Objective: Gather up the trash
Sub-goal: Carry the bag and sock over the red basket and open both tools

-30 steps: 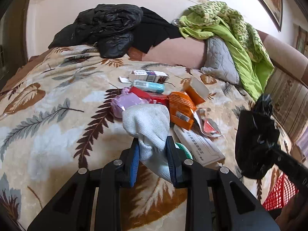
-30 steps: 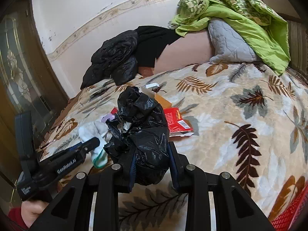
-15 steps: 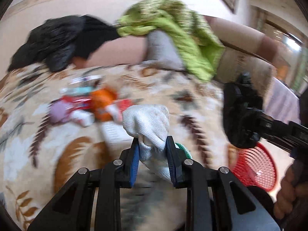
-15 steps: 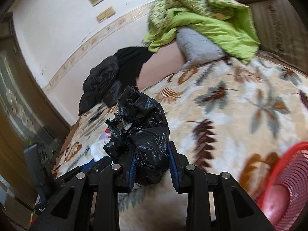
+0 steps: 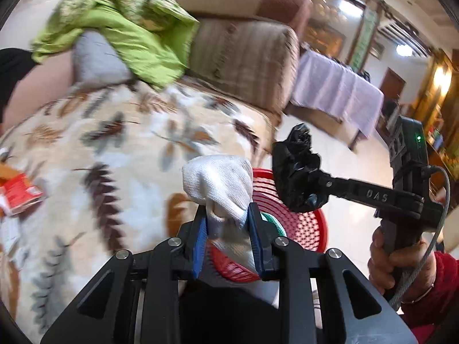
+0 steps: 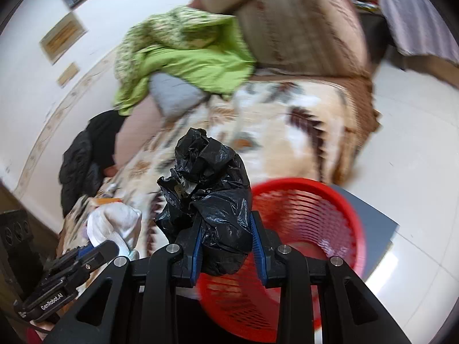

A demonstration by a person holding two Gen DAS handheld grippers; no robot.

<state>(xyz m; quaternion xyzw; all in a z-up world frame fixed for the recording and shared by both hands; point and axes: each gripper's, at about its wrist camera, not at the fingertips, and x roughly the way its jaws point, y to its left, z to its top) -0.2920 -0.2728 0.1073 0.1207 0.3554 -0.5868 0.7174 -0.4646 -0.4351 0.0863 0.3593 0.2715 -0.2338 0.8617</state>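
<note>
My left gripper (image 5: pixel 228 240) is shut on a white sock (image 5: pixel 219 183) with a green band and holds it up over the near rim of a red mesh basket (image 5: pixel 304 223). My right gripper (image 6: pixel 226 250) is shut on a crumpled black plastic bag (image 6: pixel 212 177) and holds it above the same red basket (image 6: pixel 312 215). In the left wrist view the right gripper (image 5: pixel 301 197) with the black bag (image 5: pixel 295 160) hangs just right of the sock. In the right wrist view the left gripper (image 6: pixel 97 250) and the sock (image 6: pixel 114 223) sit at lower left.
The basket stands on the floor at the edge of a bed with a leaf-print blanket (image 5: pixel 114 149). A red wrapper (image 5: pixel 20 195) lies on the bed at far left. A green quilt (image 6: pixel 183 57), a grey pillow (image 6: pixel 172 91) and a striped headboard (image 5: pixel 246 57) lie behind.
Both grippers have swung right, away from the litter on the bed, carrying the sock and the black bag. The red basket now sits directly below them.
</note>
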